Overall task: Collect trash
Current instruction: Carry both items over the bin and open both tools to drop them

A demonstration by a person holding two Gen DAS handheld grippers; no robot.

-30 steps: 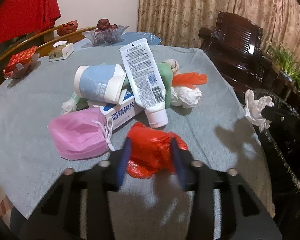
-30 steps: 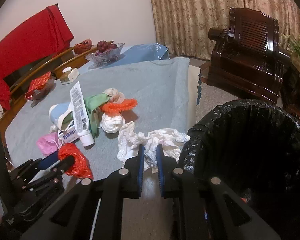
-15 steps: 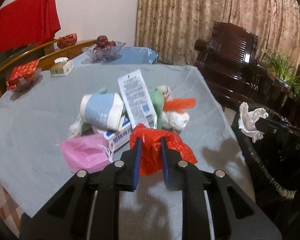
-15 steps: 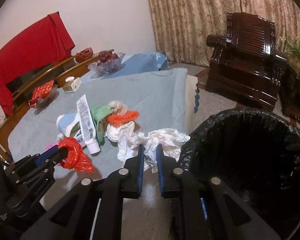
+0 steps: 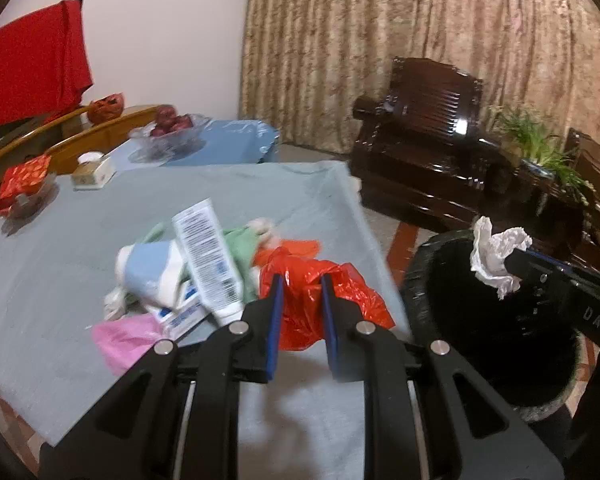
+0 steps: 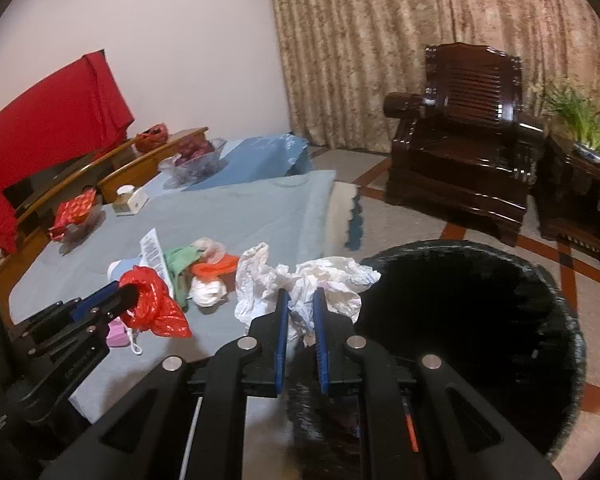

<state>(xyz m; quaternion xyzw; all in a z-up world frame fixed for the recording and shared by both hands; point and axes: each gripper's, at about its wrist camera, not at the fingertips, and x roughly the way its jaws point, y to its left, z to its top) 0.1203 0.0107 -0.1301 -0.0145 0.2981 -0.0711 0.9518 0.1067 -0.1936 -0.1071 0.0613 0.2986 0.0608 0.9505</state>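
My left gripper (image 5: 300,282) is shut on a crumpled red plastic bag (image 5: 312,300) and holds it clear of the grey-clothed table (image 5: 80,272); the same red bag (image 6: 154,306) hangs from it in the right wrist view. My right gripper (image 6: 300,294) is shut on crumpled white paper (image 6: 300,280), which shows as a white wad (image 5: 496,256) over the rim of the black-lined bin (image 6: 480,320). Behind on the table lies a trash pile: a white tube (image 5: 206,256), a blue-white roll (image 5: 148,272), a pink mask (image 5: 126,336), green and orange scraps (image 6: 204,264).
The bin (image 5: 492,328) stands off the table's right edge. A dark wooden armchair (image 6: 460,152) and a potted plant (image 5: 540,152) stand beyond it. A glass fruit bowl (image 5: 168,132), a small box (image 5: 92,172) and a red packet (image 5: 24,184) sit at the table's far left.
The left jaws closed on the red bag and lifted it off the table toward the right. The right gripper rose with the white paper, nearer the bin's rim.
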